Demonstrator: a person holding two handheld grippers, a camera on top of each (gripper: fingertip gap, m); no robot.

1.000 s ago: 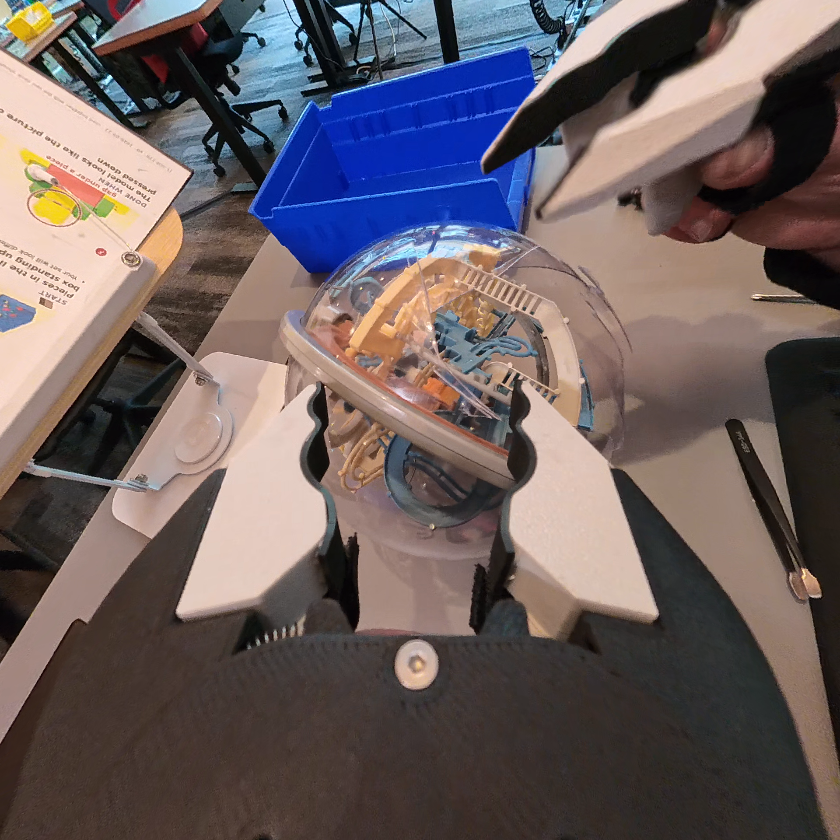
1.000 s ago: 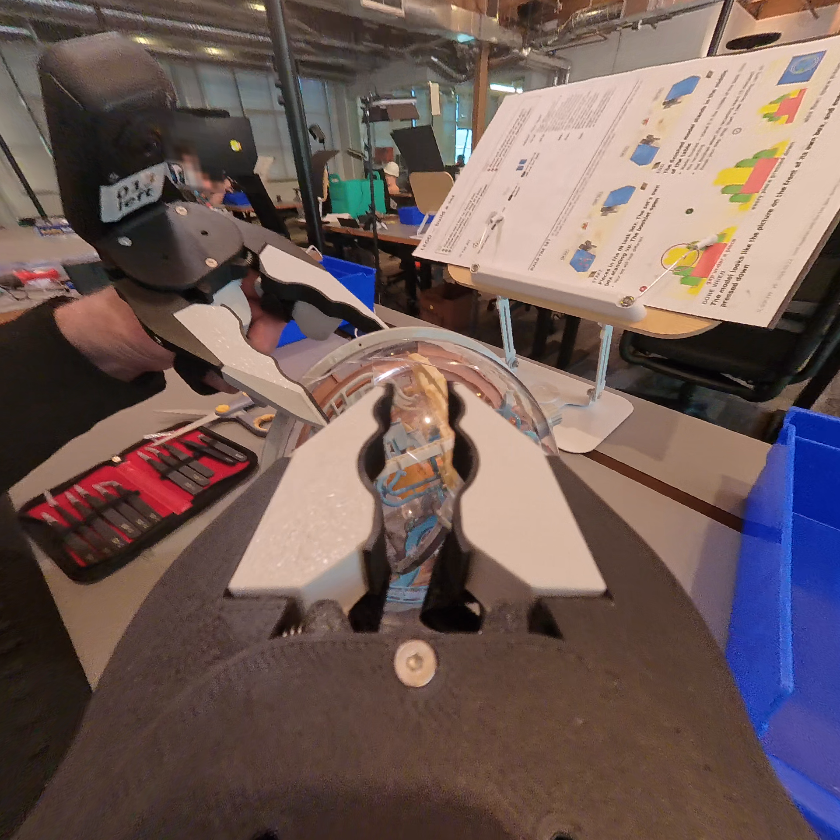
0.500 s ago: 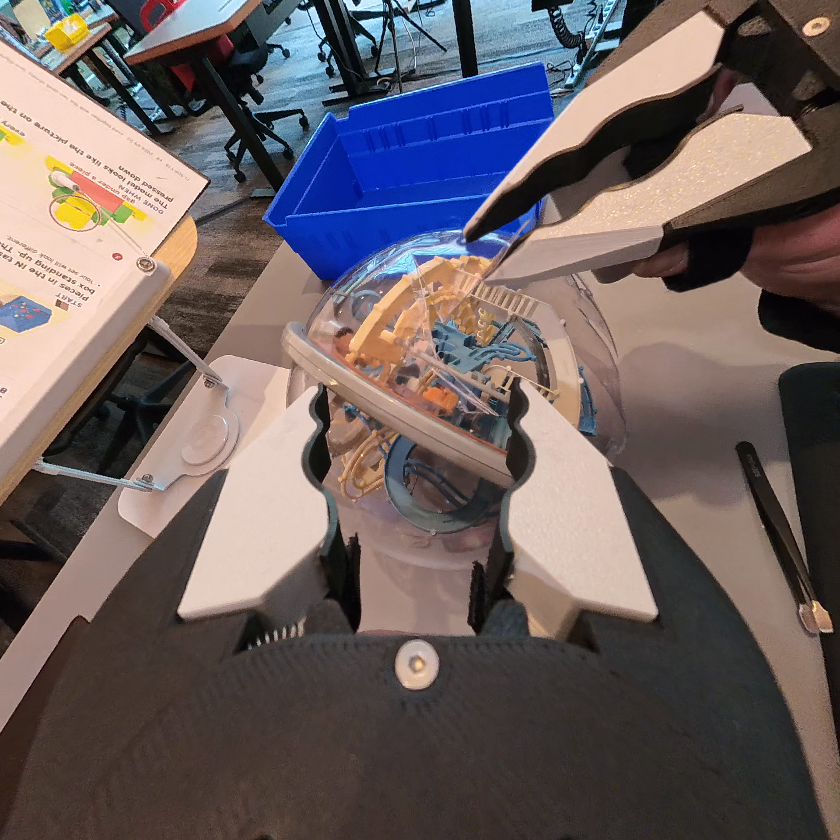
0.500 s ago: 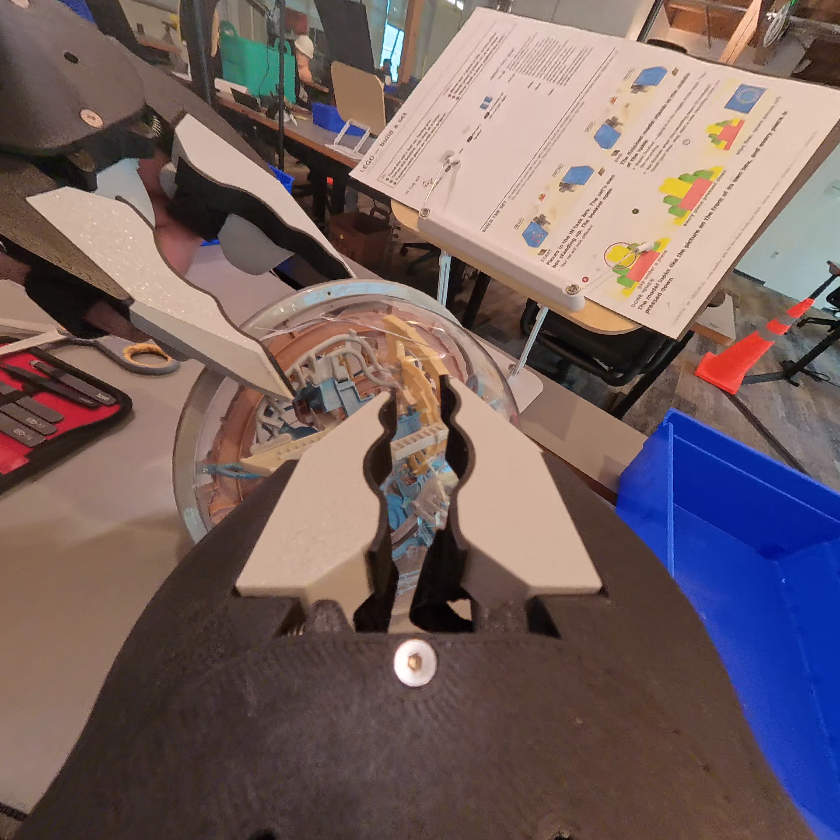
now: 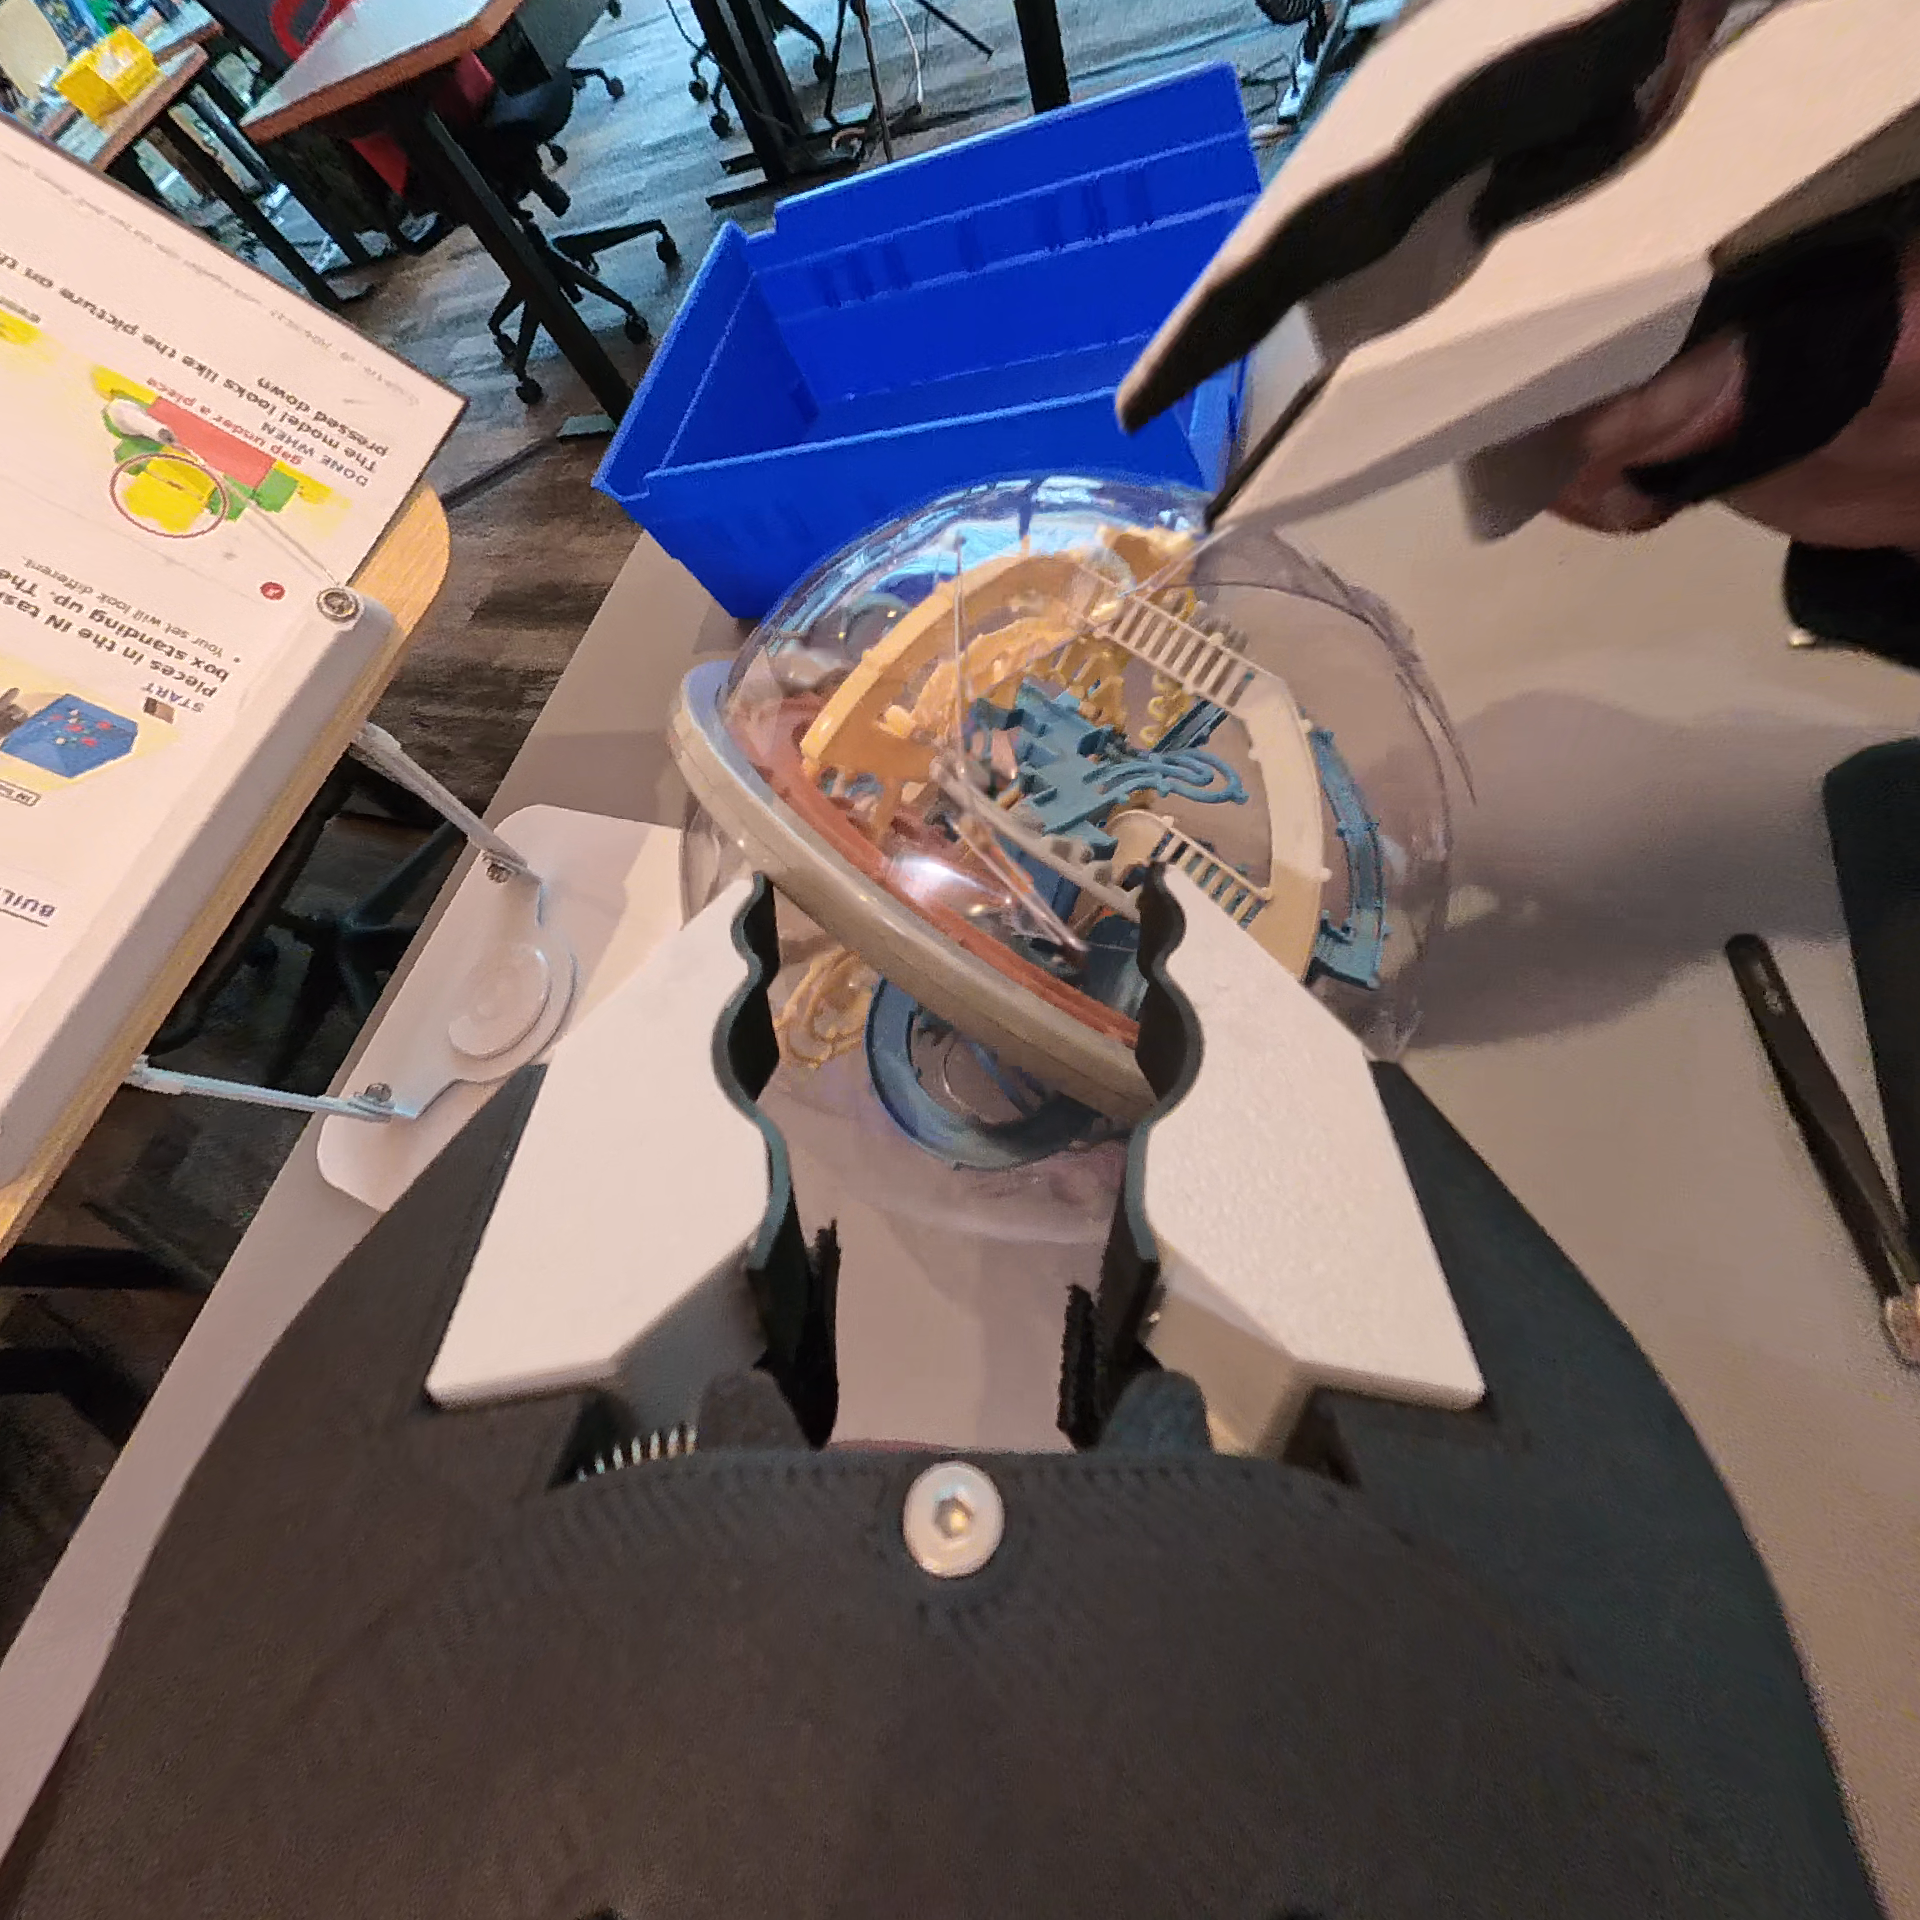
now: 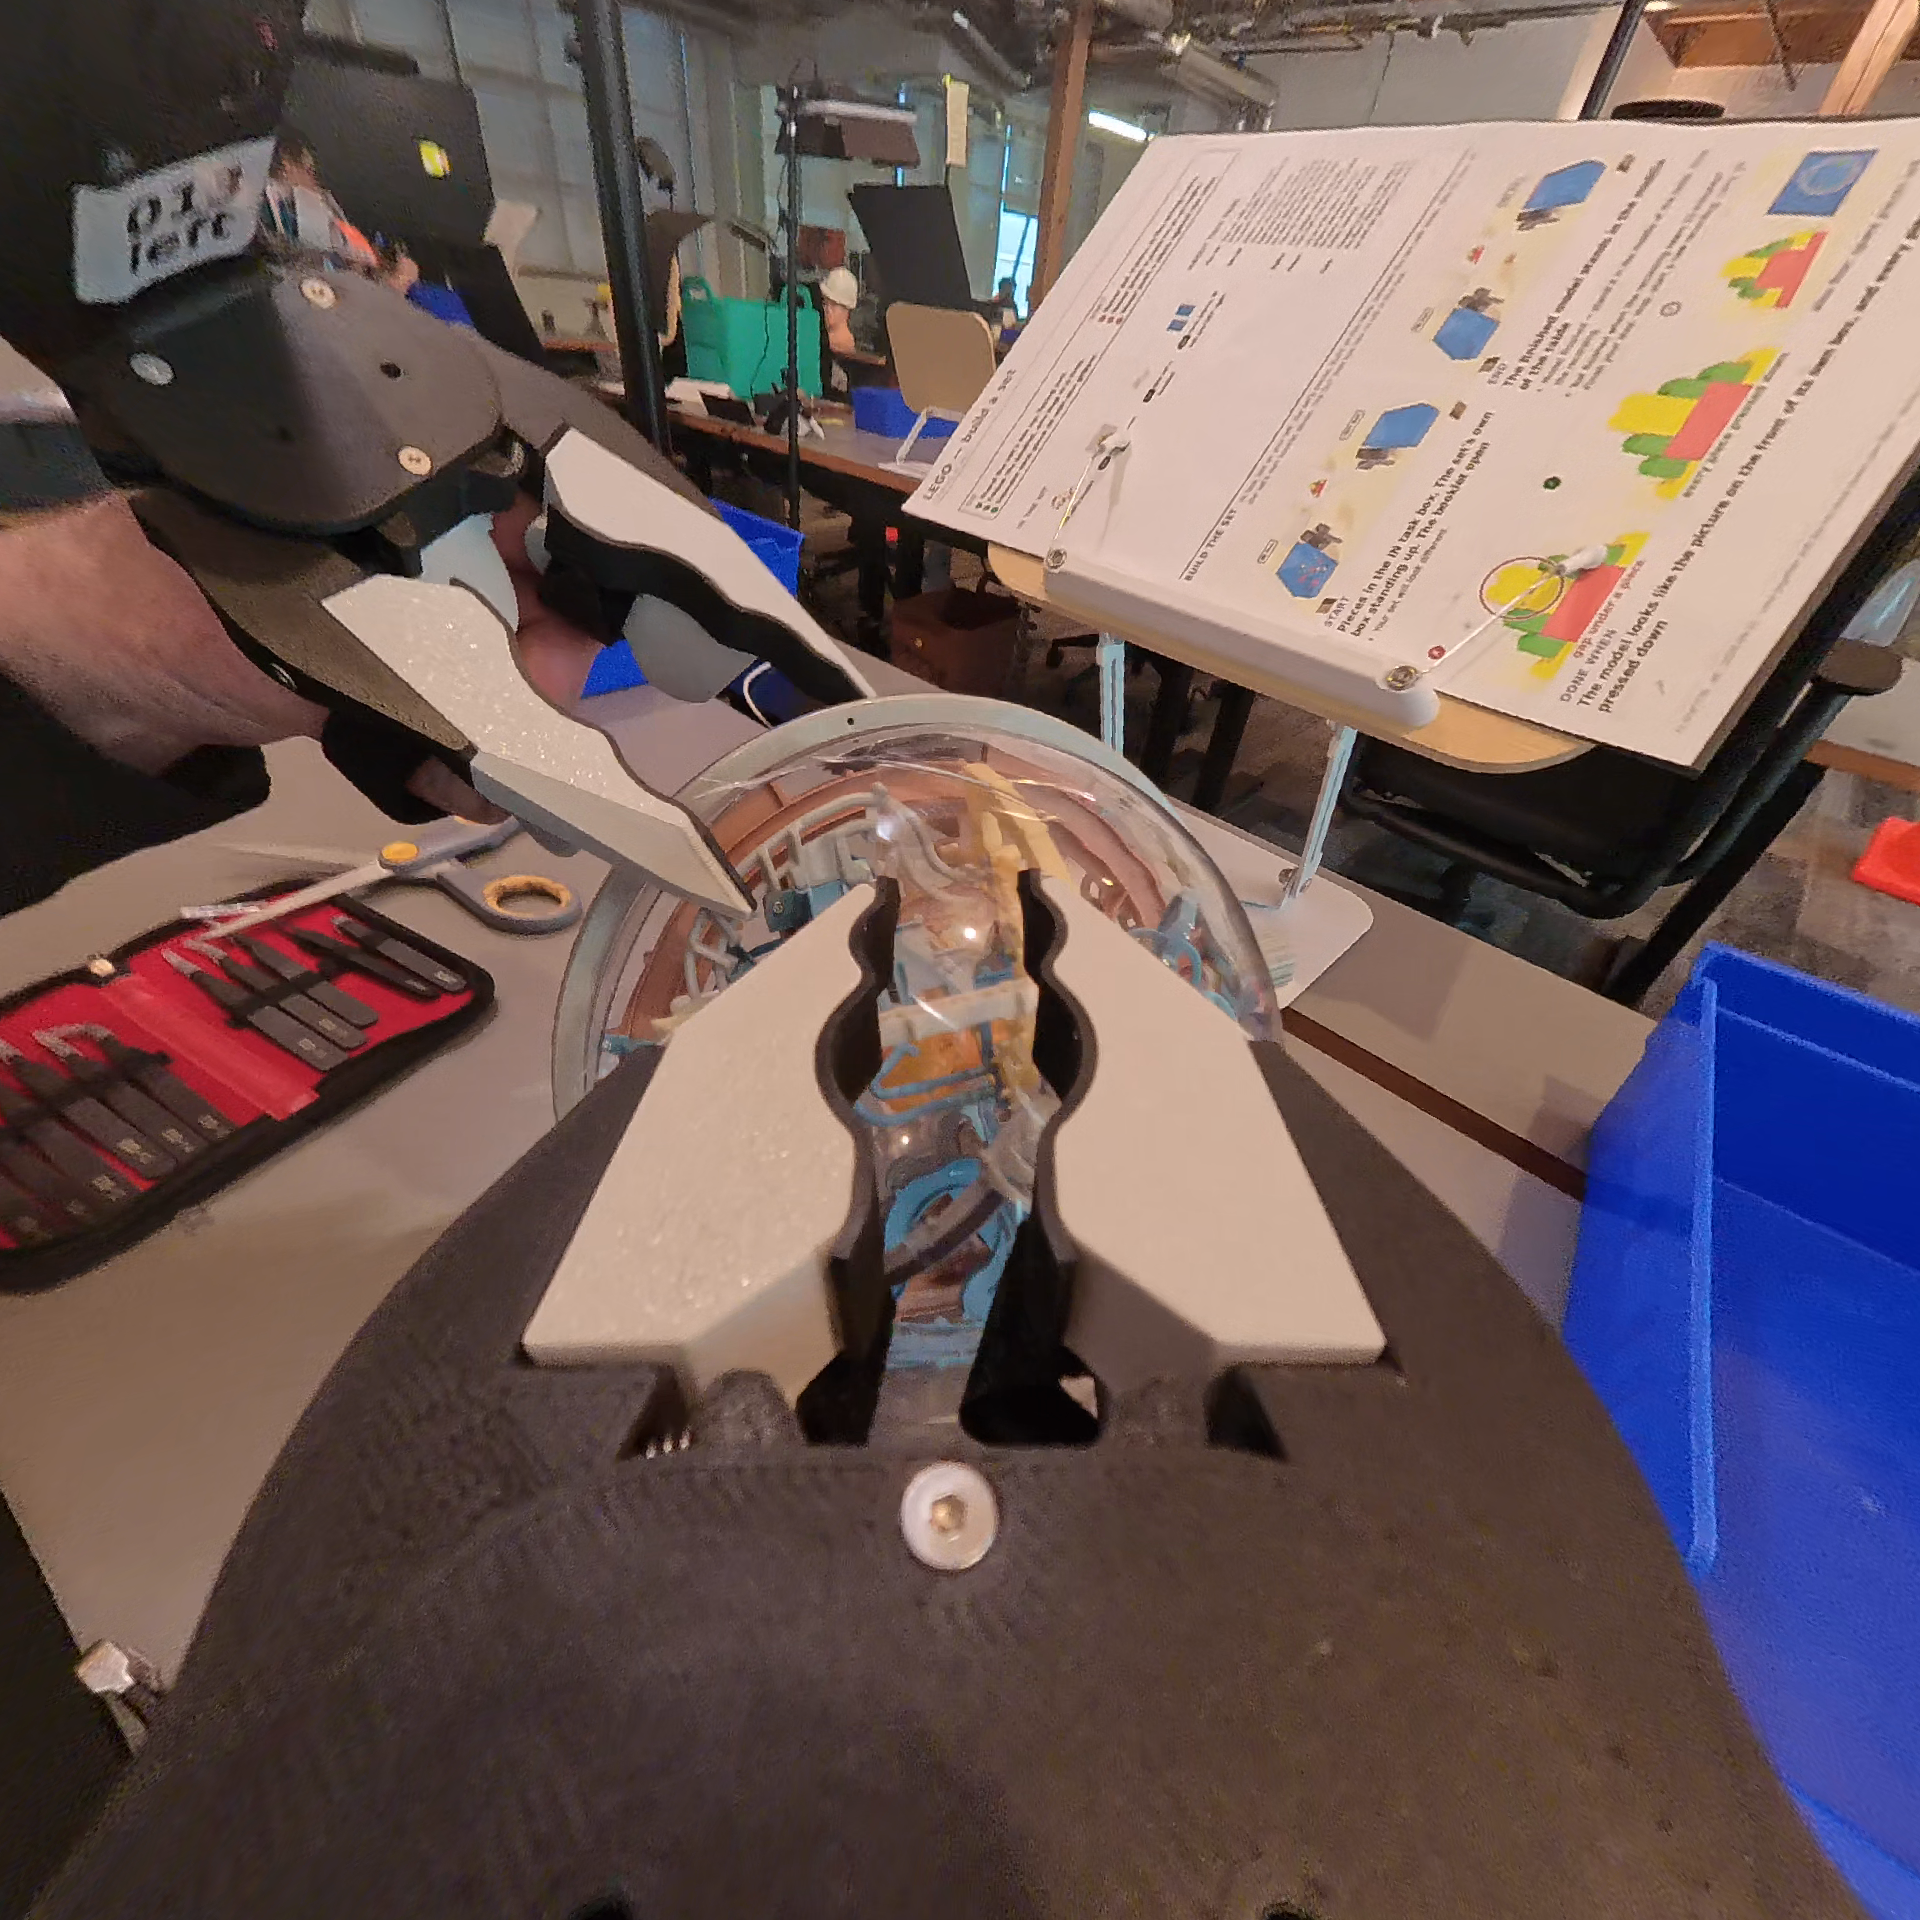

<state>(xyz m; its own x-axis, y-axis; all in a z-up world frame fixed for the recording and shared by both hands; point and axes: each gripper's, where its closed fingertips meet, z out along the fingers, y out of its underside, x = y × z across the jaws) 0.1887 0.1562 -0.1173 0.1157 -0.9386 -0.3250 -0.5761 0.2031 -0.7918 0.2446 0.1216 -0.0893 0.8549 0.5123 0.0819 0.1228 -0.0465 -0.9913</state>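
Note:
A clear plastic maze ball with yellow, blue and white tracks inside sits on the grey table. Thin crease lines run across its dome. My left gripper is open, and its fingertips lie against the near side of the ball, which is much wider than the jaws. In the right wrist view the left gripper comes in from the upper left with one fingertip on the ball. My right gripper is narrowly open with nothing between its pads. In the left wrist view the right gripper has its lower fingertip on the dome's top.
A blue bin stands behind the ball and shows at the right in the right wrist view. A printed instruction board on a stand is to the left. A red and black tool case, scissors and black tweezers lie on the table. The gap from one gripper's tips to the other's is roughly 8 cm.
The right gripper came down onto the ball's dome, then shifted slightly, with its jaws narrowing and reopening a little. The left jaws closed in slightly at the ball. The ball stayed in place.

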